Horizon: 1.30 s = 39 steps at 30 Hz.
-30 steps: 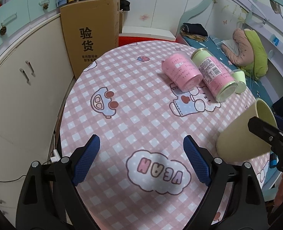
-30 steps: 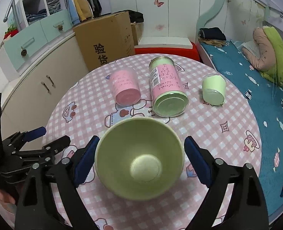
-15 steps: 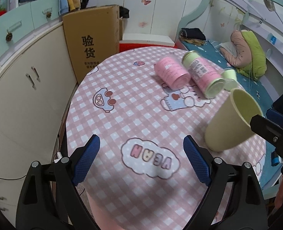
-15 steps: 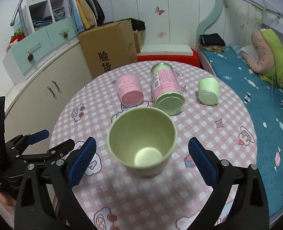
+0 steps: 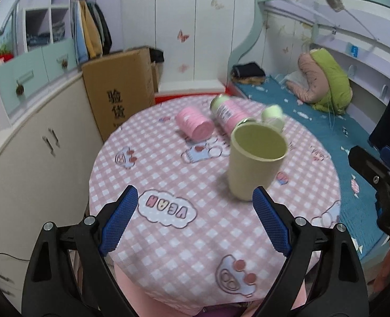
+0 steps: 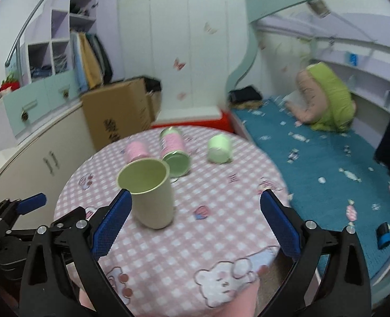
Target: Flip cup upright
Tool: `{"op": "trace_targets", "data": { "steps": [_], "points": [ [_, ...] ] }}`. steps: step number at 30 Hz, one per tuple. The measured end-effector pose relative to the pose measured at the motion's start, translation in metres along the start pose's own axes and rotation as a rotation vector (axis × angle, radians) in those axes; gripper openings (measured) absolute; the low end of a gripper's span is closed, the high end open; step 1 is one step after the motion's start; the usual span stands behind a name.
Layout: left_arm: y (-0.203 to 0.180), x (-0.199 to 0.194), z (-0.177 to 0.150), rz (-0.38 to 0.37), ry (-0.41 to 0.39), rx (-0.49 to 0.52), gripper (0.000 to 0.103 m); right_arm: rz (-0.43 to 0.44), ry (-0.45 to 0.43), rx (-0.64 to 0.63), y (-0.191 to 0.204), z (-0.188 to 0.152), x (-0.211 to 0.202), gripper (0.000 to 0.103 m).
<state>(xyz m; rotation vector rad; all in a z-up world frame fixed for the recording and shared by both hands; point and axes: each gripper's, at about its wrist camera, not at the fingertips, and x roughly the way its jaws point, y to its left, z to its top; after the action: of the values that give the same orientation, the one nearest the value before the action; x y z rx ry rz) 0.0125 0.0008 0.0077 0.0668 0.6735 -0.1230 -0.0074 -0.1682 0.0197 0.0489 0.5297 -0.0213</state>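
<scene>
Cup (image 6: 152, 192) now stands on its base on the worktop (image 6: 221, 224), mouth up, while one second ago it lay tilted between the fingers of my right tool (image 6: 195, 224). Half a second ago it was already nearly straight and the fingers were opening around it. Now the right tool is pulled back and released: its left pad (image 6: 113, 224) is just beside the cup wall, and I cannot tell if it touches; the right pad is well apart. Nothing is between them.

From the left wrist the cup (image 5: 255, 158) looks upright too, perhaps with a small lean, but the picture is blurred, so I am not sure it has fully settled. My left tool (image 5: 195, 224) is released and empty, as it was in both earlier views, and it has risen away from the worktop.

Behind the cup the pink can (image 5: 195, 124), the tall can (image 5: 228, 112) and the small green cup (image 5: 272, 115) lie on their sides as before.

I judge the flip as done. What remains is only to draw the right tool away without touching the wall, because such a light cup may tip easily.
</scene>
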Motion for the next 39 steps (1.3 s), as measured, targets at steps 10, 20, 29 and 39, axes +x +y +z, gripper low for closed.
{"op": "trace_targets", "data": {
  "steps": [10,20,29,39],
  "points": [
    [-0.023,-0.039,-0.003,0.034,-0.135,0.001,0.089,-0.065,-0.199,0.003,-0.018,-0.011,-0.039,0.095],
    [-0.032,-0.049,-0.019,0.072,-0.226,0.040,0.089,-0.101,-0.320,0.005,-0.019,-0.034,-0.047,0.095],
    [-0.031,-0.047,-0.029,0.115,-0.264,0.015,0.089,-0.117,-0.348,0.021,-0.018,-0.047,-0.042,0.095],
    [-0.034,-0.047,-0.029,0.071,-0.267,-0.009,0.089,-0.136,-0.345,0.032,-0.021,-0.053,-0.042,0.095]
  ]
}}
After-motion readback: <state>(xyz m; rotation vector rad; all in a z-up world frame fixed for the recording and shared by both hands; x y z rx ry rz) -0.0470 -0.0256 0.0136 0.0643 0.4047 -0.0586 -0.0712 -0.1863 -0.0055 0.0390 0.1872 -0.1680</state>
